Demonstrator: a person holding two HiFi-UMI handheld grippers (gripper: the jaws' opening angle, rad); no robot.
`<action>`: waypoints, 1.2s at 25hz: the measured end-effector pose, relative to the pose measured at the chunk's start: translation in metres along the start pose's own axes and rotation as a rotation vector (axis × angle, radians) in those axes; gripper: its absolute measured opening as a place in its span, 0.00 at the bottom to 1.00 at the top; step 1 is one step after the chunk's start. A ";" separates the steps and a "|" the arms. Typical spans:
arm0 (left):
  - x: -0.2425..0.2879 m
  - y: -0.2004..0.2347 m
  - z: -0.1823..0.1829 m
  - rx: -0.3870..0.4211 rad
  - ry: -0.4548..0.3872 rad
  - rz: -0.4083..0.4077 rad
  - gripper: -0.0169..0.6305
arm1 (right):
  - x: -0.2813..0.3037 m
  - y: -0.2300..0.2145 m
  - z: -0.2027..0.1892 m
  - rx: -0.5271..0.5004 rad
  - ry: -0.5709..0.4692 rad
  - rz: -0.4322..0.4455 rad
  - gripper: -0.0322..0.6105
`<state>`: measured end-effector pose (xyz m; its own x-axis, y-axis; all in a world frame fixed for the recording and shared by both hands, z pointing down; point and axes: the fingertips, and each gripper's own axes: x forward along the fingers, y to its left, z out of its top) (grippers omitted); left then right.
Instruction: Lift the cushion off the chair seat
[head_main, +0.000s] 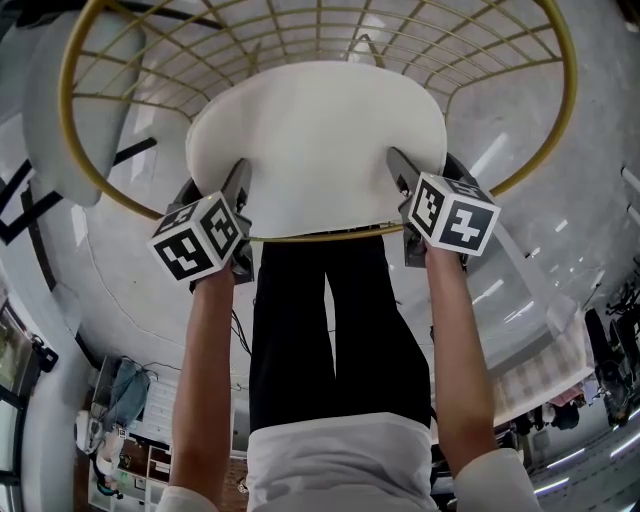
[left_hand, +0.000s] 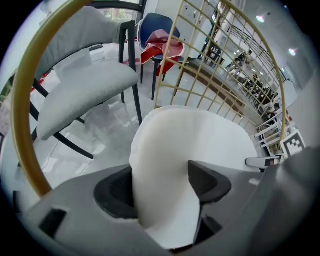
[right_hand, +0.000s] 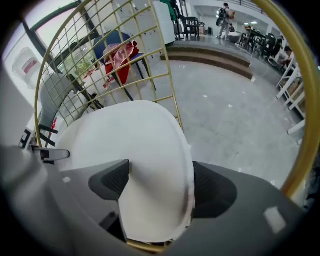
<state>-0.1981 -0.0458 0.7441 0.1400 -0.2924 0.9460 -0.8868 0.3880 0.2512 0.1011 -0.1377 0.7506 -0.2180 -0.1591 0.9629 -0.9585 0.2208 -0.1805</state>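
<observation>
left gripper (left_hand: 162, 187) pinching cushion (left_hand: 200, 135) edge, right gripper (right_hand: 157, 187) pinching opposite edge

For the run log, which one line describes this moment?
left gripper: jaws on cushion edge | right gripper: jaws on cushion edge | cushion: over gold wire chair seat

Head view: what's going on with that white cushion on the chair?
A person holds a gripper in each hand at the near edge of the round white cushion on the gold wire chair. The left gripper and the right gripper are each closed on that edge, one per side. The cushion appears to rest on the seat, not yet lifted.
</observation>
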 end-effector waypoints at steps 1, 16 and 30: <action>-0.001 -0.001 -0.001 0.010 -0.002 0.002 0.50 | -0.002 0.000 0.002 -0.032 -0.006 -0.024 0.66; -0.024 -0.005 -0.008 0.026 -0.055 0.001 0.39 | -0.033 0.004 -0.003 -0.124 -0.069 -0.101 0.41; -0.051 -0.004 -0.008 0.041 -0.073 -0.007 0.32 | -0.059 0.018 -0.001 -0.134 -0.071 0.030 0.28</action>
<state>-0.1981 -0.0260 0.6964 0.1155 -0.3583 0.9265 -0.9035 0.3496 0.2478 0.0970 -0.1235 0.6910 -0.2637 -0.2174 0.9398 -0.9191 0.3525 -0.1763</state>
